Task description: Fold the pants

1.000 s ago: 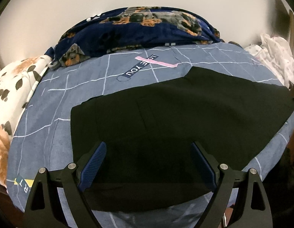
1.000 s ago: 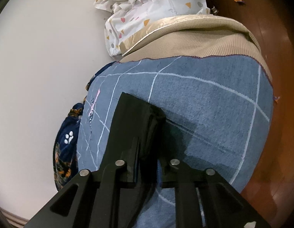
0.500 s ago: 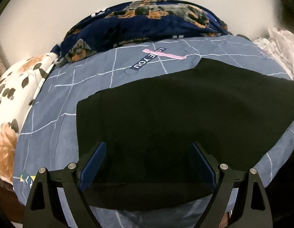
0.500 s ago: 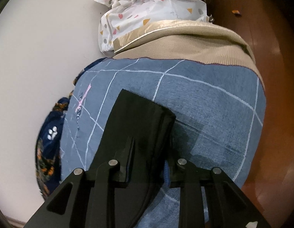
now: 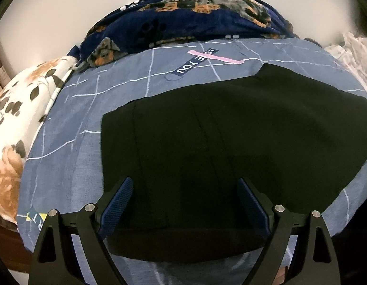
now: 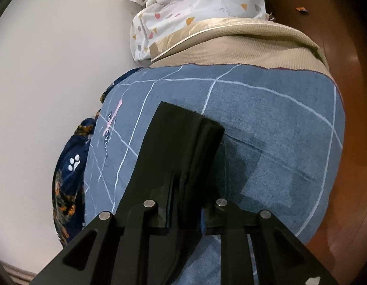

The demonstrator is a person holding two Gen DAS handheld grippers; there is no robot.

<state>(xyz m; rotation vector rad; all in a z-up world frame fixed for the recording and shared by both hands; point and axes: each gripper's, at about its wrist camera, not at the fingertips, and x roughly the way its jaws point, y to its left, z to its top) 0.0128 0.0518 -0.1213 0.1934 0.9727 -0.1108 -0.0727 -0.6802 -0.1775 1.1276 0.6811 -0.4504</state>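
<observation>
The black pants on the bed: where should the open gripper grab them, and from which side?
Probably the near edge of the pants, the thick band nearest the camera, coming from the bed's front edge. The left gripper hangs open right above it, and that edge lies flat and straight. The right gripper is already shut on the stacked leg end, so lifting both ends should keep the cloth even.

My left wrist camera looks steeply down, close over the black pants (image 5: 231,142) filling mid-frame on the bed (image 5: 64,166). My right wrist camera looks down along their edge (image 6: 183,142). Both share pants, blue bedspread and wall.
</observation>
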